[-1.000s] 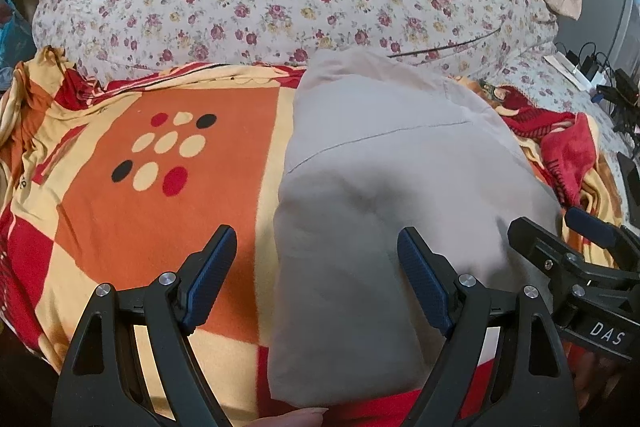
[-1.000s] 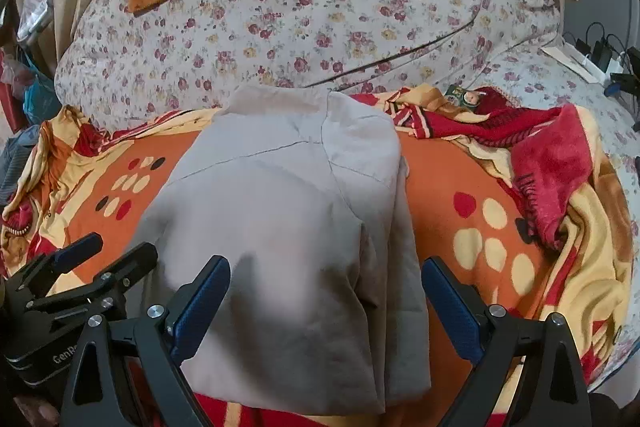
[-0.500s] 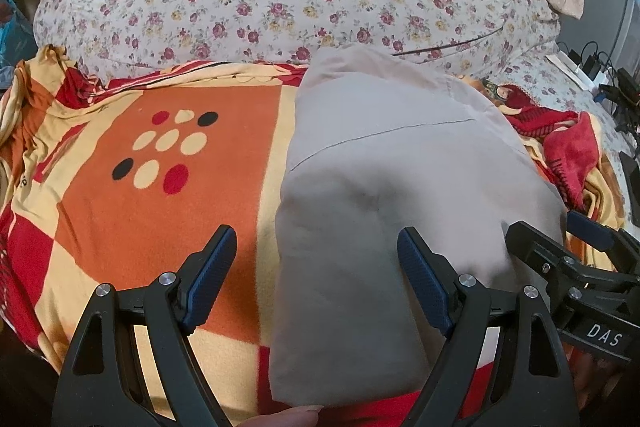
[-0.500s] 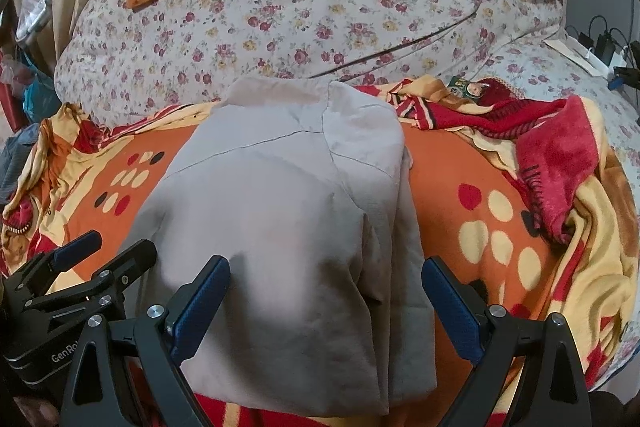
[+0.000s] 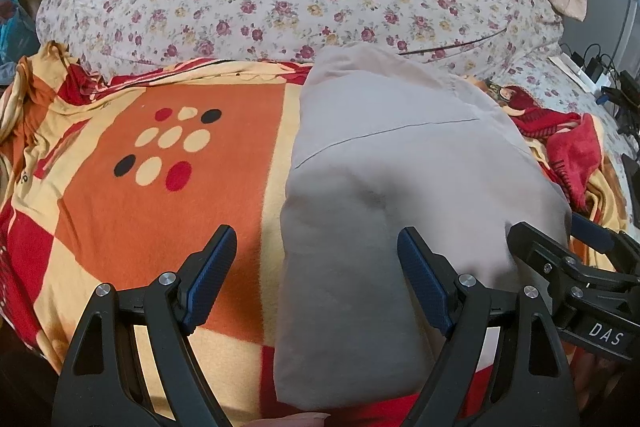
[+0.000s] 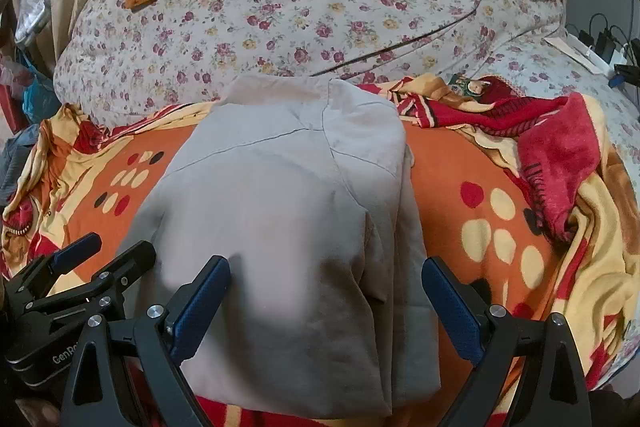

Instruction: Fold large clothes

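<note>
Beige garment lies folded into a long rectangle on the orange, red and cream blanket, collar end toward the floral duvet behind it. Left gripper hovers over the garment's left edge, jaws wide, nothing between the pads; one finger is above blanket, the other above cloth. Right gripper hovers over the garment's near right part, jaws likewise wide and empty, straddling the doubled right fold. Far right, blanket bunched in red folds; cables and chargers beyond.
</note>
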A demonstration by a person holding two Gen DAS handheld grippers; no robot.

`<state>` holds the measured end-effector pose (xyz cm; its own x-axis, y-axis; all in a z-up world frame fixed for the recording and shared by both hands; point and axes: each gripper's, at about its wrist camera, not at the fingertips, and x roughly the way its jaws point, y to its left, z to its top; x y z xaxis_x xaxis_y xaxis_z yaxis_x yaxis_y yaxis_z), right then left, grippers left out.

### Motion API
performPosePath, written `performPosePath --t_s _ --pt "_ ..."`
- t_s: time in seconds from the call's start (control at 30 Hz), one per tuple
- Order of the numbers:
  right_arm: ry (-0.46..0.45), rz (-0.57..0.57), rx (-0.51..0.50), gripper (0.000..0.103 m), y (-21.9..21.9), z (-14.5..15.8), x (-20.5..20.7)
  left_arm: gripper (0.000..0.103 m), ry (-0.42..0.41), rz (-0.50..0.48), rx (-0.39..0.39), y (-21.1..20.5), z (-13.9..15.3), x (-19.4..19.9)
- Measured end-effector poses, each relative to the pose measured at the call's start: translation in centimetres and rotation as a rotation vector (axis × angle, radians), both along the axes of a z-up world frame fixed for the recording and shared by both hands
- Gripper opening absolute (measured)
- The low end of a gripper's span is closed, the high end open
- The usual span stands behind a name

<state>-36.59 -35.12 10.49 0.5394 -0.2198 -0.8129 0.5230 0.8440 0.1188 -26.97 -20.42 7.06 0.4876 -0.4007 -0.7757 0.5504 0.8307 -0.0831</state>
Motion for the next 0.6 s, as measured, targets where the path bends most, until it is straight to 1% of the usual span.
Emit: performPosePath --t_s 0.6 --pt "0.0 -0.007 0.009 0.095 0.05 -0.38 -0.09 0.083 0.0 0.001 0.002 0.04 0.04 0.01"
